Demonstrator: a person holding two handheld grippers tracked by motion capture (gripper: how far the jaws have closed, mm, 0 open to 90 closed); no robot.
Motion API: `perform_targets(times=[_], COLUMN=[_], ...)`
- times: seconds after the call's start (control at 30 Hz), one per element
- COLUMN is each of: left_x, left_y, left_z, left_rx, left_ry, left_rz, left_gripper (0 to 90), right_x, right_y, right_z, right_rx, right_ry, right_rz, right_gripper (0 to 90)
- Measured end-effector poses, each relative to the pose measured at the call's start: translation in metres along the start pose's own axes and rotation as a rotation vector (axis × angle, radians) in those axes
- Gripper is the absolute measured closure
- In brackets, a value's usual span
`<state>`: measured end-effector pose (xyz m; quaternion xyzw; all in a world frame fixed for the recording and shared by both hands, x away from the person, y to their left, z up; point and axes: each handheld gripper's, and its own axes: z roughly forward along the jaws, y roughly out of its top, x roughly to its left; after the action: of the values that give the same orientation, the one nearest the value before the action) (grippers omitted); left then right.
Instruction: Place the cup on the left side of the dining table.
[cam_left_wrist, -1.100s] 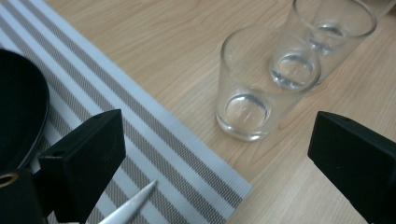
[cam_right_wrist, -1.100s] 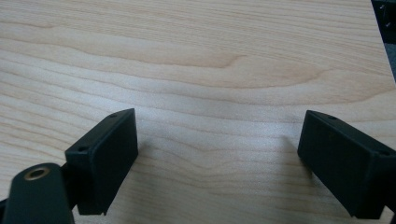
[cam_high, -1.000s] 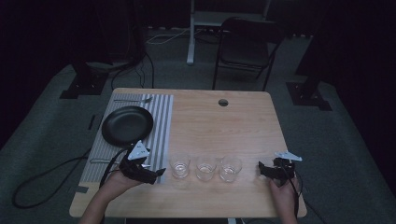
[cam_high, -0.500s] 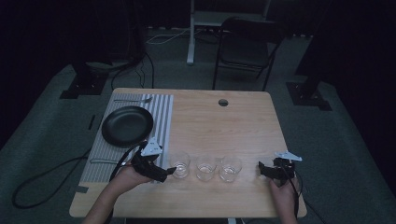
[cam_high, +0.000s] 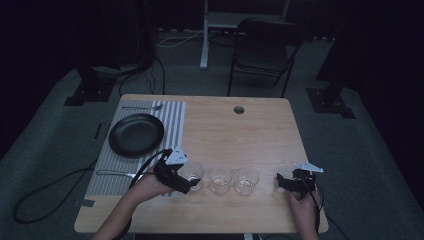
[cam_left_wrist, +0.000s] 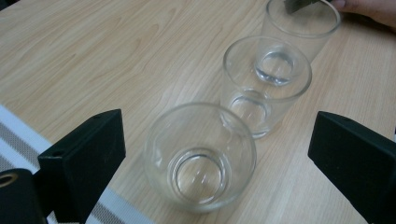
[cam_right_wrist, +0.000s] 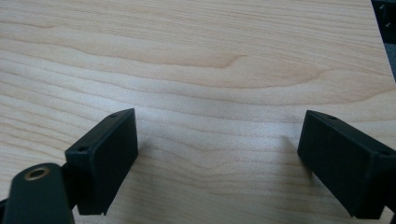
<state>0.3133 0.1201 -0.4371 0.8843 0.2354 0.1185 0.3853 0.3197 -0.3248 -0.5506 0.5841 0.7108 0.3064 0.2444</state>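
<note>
right gripper (cam_right_wrist: 217, 161) jaws apart, bare wooden table (cam_right_wrist: 210, 60)

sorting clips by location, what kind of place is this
Probably a dim lab or studio set up for recording, not a home: a lone wooden table on grey carpet, a folding chair, and cables across the floor.

My table (cam_high: 250, 135): light wood top, round cable hole (cam_high: 239, 109) near the far edge. Grey striped placemat (cam_high: 176, 125) along the left side, carrying a black plate (cam_high: 136, 135), a fork (cam_high: 142, 107) beyond it and another utensil (cam_high: 114, 174) nearer me. Three clear empty glasses in a row near my edge: left glass (cam_high: 192, 175), middle glass (cam_high: 220, 179), right glass (cam_high: 246, 180).
</note>
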Motion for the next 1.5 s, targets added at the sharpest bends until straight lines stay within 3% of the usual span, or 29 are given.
perform_targets(times=[0.57, 1.5], left_x=[-0.015, -0.043], left_y=[0.032, 0.076], left_z=[0.028, 0.083], left_rx=[0.017, 0.098], left_ry=[-0.066, -0.144], left_rz=[0.070, 0.174], left_gripper=[4.5, 4.5], right_x=[0.000, 0.000], right_y=[0.000, 0.000], right_z=[0.000, 0.000], right_rx=[0.000, 0.000], right_ry=[0.000, 0.000], right_rz=[0.000, 0.001], right_gripper=[11.7, 11.7])
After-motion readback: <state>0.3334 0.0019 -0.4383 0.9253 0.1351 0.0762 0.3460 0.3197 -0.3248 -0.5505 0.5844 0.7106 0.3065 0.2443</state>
